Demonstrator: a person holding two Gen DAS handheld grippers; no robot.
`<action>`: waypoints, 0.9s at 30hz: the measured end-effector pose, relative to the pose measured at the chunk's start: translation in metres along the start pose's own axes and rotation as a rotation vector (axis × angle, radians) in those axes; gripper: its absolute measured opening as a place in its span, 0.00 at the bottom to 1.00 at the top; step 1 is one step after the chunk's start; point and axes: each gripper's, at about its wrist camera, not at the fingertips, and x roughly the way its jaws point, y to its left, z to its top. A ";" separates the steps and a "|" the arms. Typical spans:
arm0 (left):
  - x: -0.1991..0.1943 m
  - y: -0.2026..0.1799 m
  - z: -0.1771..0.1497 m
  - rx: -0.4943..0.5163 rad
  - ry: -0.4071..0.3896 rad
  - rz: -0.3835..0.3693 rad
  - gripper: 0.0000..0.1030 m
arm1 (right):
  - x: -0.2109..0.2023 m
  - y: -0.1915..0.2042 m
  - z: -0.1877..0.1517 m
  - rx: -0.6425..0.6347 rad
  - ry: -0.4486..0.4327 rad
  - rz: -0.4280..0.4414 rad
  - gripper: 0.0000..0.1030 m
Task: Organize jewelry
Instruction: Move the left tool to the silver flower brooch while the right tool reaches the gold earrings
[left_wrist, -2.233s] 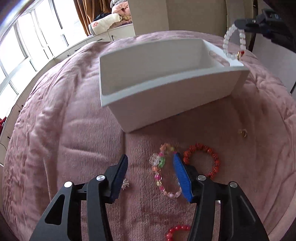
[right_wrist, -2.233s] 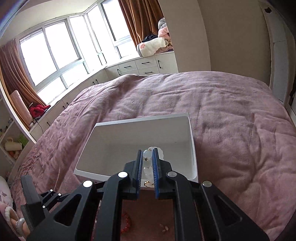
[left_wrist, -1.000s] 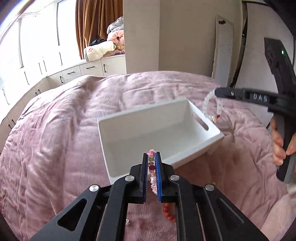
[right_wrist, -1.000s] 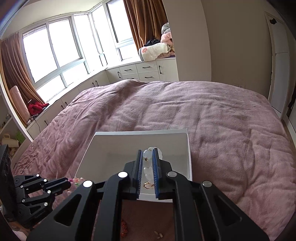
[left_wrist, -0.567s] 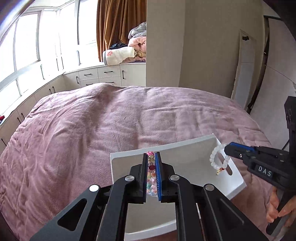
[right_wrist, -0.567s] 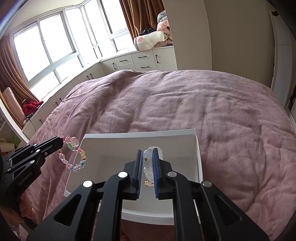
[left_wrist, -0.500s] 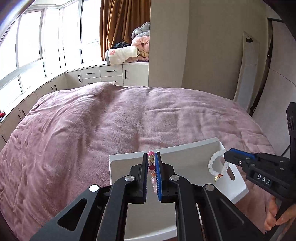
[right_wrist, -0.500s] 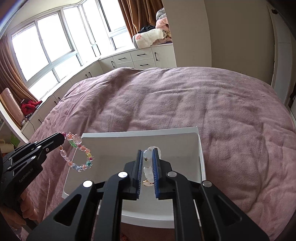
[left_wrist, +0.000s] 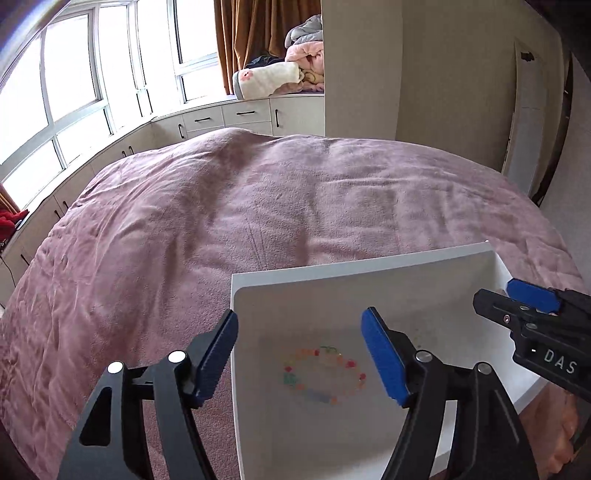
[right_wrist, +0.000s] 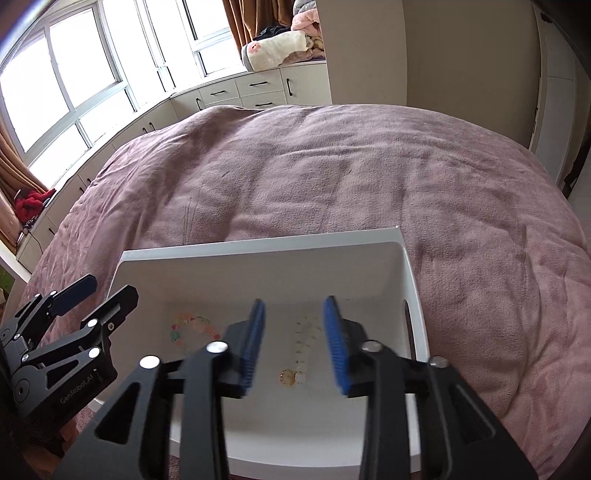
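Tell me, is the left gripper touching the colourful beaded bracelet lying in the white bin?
Apart. The left wrist view shows the left gripper open, with the colourful beaded bracelet lying on the white bin's floor between and below its fingers.

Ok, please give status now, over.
Both hand-held grippers open: left, right. Colourful bracelet and white bracelet in white bin. Nothing obstructing.

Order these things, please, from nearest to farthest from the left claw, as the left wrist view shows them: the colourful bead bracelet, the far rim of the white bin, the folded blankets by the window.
1. The colourful bead bracelet, on the bin floor under the open left claw.
2. The far rim of the white bin, ahead on the bed.
3. The folded blankets, on the cabinets across the room.
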 end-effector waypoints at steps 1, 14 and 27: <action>-0.001 0.002 0.001 -0.002 0.007 -0.005 0.82 | -0.005 0.000 0.000 -0.005 -0.028 -0.006 0.86; -0.052 0.059 0.006 -0.127 0.089 -0.211 0.91 | -0.088 -0.019 -0.005 0.044 -0.079 0.245 0.96; -0.128 0.066 -0.083 0.036 0.055 -0.200 0.93 | -0.160 -0.007 -0.114 -0.359 -0.238 0.046 0.96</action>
